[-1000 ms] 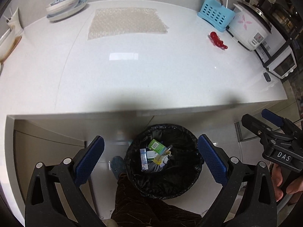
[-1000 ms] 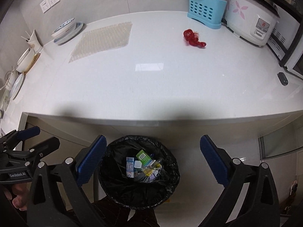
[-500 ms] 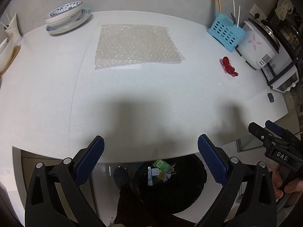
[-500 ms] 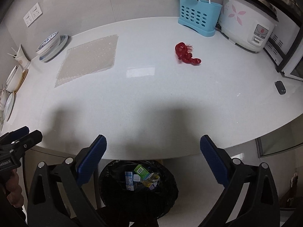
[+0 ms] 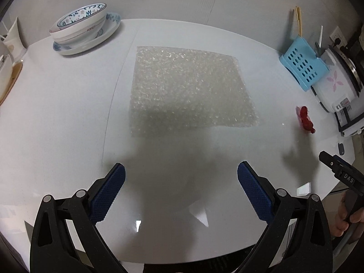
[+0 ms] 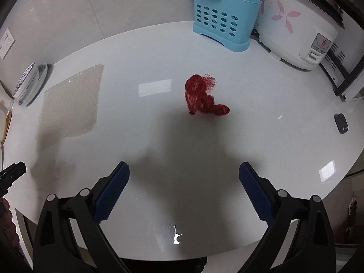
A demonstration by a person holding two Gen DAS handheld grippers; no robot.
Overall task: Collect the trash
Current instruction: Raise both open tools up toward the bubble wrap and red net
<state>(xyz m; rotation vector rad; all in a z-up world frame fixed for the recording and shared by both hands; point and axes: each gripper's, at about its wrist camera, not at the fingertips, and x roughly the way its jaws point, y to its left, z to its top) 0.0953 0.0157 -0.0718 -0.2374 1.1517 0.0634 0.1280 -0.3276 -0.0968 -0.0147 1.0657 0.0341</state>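
Observation:
A sheet of bubble wrap [image 5: 191, 88] lies flat on the white counter [image 5: 56, 118], straight ahead of my left gripper [image 5: 182, 191], which is open and holds nothing. A crumpled red mesh net [image 6: 202, 96] lies on the counter ahead of my right gripper [image 6: 184, 191], also open with nothing between its fingers. The bubble wrap [image 6: 70, 104] shows at the left of the right wrist view, and the red net [image 5: 304, 119] at the right of the left wrist view. The right gripper's body [image 5: 341, 175] shows at the left view's right edge, held by a hand.
A patterned bowl on a plate [image 5: 84, 27] stands at the back left. At the back right stand a blue utensil caddy [image 6: 223, 25] and a white rice cooker [image 6: 298, 27]. A small dark object [image 6: 340, 122] lies near the right edge. More dishes sit at the far left.
Both grippers have moved up from over the black trash bin to above the counter and forward. The bin has dropped out of view. The bubble wrap and red net appear much closer.

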